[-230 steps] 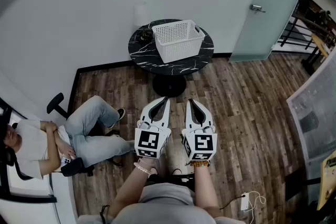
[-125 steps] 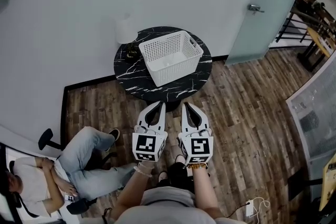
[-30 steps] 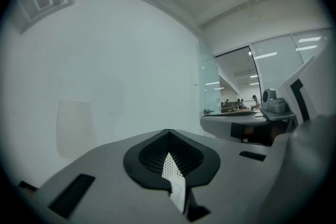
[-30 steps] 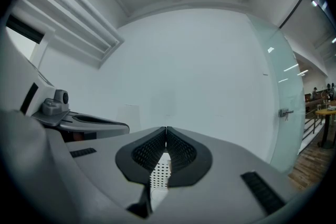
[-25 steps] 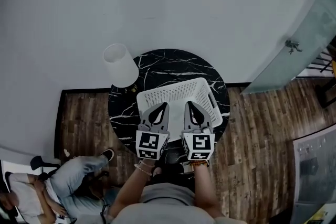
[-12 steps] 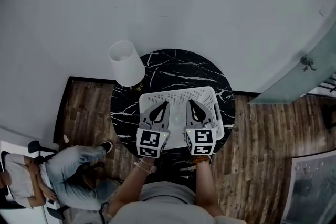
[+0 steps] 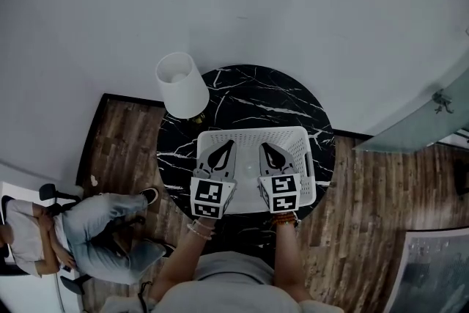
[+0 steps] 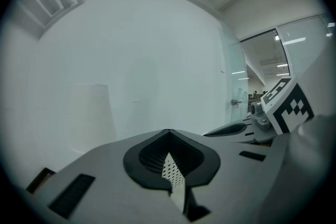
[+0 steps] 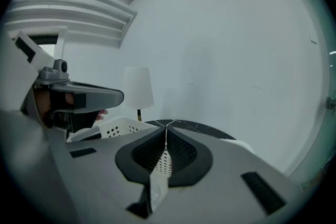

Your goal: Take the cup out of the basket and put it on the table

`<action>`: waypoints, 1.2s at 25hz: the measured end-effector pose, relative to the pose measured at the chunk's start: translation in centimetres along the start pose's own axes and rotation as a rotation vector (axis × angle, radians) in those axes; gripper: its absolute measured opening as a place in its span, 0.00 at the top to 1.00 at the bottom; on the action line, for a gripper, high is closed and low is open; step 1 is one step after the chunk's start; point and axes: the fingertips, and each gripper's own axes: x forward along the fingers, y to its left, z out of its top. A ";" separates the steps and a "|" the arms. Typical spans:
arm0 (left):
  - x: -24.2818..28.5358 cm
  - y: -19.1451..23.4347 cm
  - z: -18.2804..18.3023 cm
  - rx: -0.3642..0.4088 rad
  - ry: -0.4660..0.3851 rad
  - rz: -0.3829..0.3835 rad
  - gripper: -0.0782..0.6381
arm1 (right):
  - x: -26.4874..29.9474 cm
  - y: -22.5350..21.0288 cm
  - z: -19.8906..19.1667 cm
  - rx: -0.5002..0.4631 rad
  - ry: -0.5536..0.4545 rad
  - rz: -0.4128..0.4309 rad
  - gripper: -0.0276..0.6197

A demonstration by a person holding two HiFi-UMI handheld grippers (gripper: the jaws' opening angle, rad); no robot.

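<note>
Seated person point(image 7: 88, 238): far left, on a chair over the wood floor, well clear of the work.
White-shaded table lamp point(image 7: 182, 84): stands at the left rear edge of the table, just beside the basket's back left corner.
Round black marble table point(image 7: 256, 102): bare stone shows mainly behind the basket, with a narrower strip to its left.
Left gripper point(image 7: 224, 149): held over the left half of the basket, jaws pressed together at the tips, nothing pinched; only basket mesh shows through the gap behind the tips.
White perforated plastic basket point(image 7: 253, 134): sits toward the near side of the table, under both grippers.
Cup: by the task it lies in the basket, but no view shows it plainly; a faint pale round on the basket floor between the two grippers may be it.
Right gripper point(image 7: 268, 149): over the right half of the basket, level with its partner, tips likewise pressed together and empty.
Frosted glass door point(image 7: 418, 128): far right, apart from the table.
Stage, as judged: poised above the basket, the reach for the cup not yet begun.
Risk: going down with the tips together would likely nudge or tip the cup rather than take it.
Risk: a jaw snagging the mesh wall could drag or lift the light basket.
Risk: a set-down to the left rear could strike the lamp.
</note>
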 end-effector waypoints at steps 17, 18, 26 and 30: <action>2.3 0.9 -1.6 -0.015 0.065 0.014 0.88 | 3.3 1.2 -6.8 -0.058 0.281 0.179 0.94; 2.4 0.8 -1.6 -0.018 0.067 0.010 0.88 | 3.4 1.2 -7.1 -0.064 0.295 0.186 0.94; 3.1 0.8 -1.6 -0.023 0.051 0.004 0.88 | 4.0 1.9 -10.2 -0.133 0.423 0.253 0.94; 3.3 1.1 -1.4 -0.025 0.049 0.008 0.88 | 4.1 2.2 -11.7 -0.190 0.497 0.271 0.90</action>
